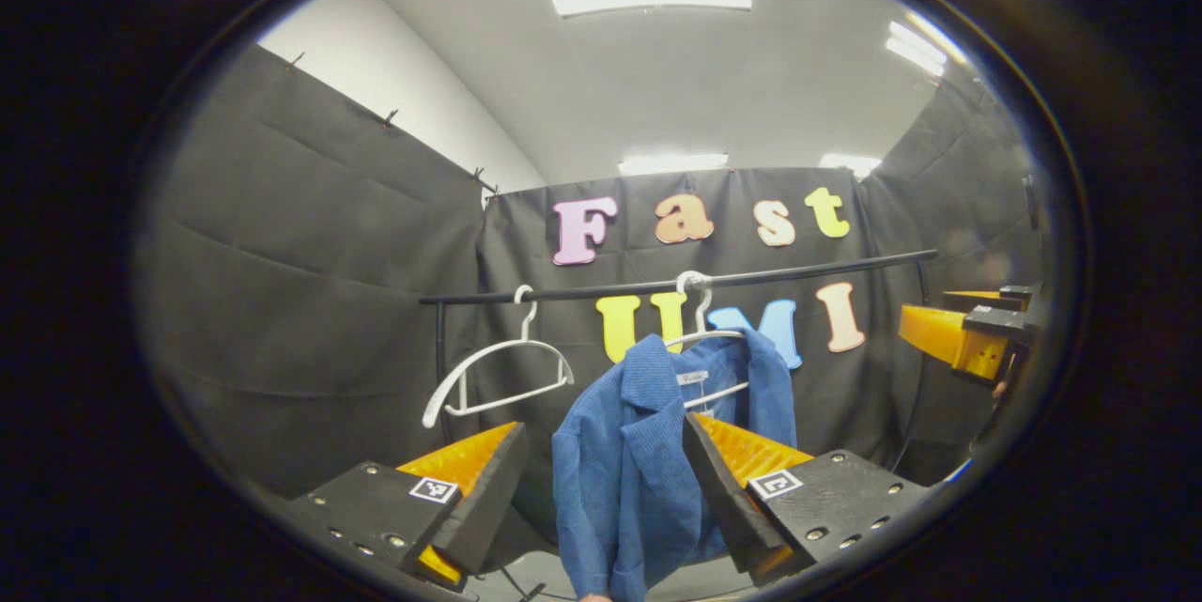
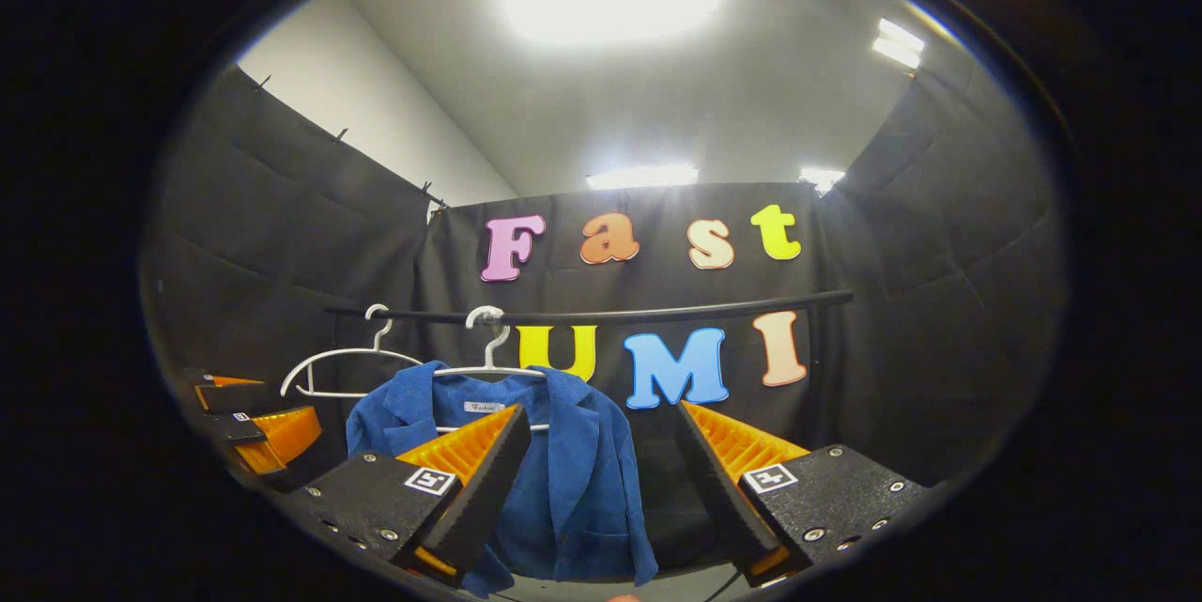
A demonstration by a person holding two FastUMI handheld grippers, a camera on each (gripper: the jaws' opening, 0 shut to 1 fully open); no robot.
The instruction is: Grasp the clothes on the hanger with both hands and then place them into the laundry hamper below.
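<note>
In the left gripper view, the left gripper has its fingers spread wide, holding nothing; the jacket hangs in the gap between them, behind the tips, with no finger pressing on it. The jacket is blue, open at the front, and sits on a white hanger hooked near the middle of the rail. A second, bare hanger hangs from the rail near its left end, well apart from the first. At the right edge of this view the right gripper shows, level with the rail's right end.

In the right gripper view, the right gripper is likewise wide open and grips nothing. The jacket hangs beyond its left finger and partly in the gap, on its hanger towards the left part of the rail. The bare hanger is just left of it, close to the rail's left end. The left gripper shows at the lower left, beside the jacket's shoulder; how far it is open cannot be told from here
</note>
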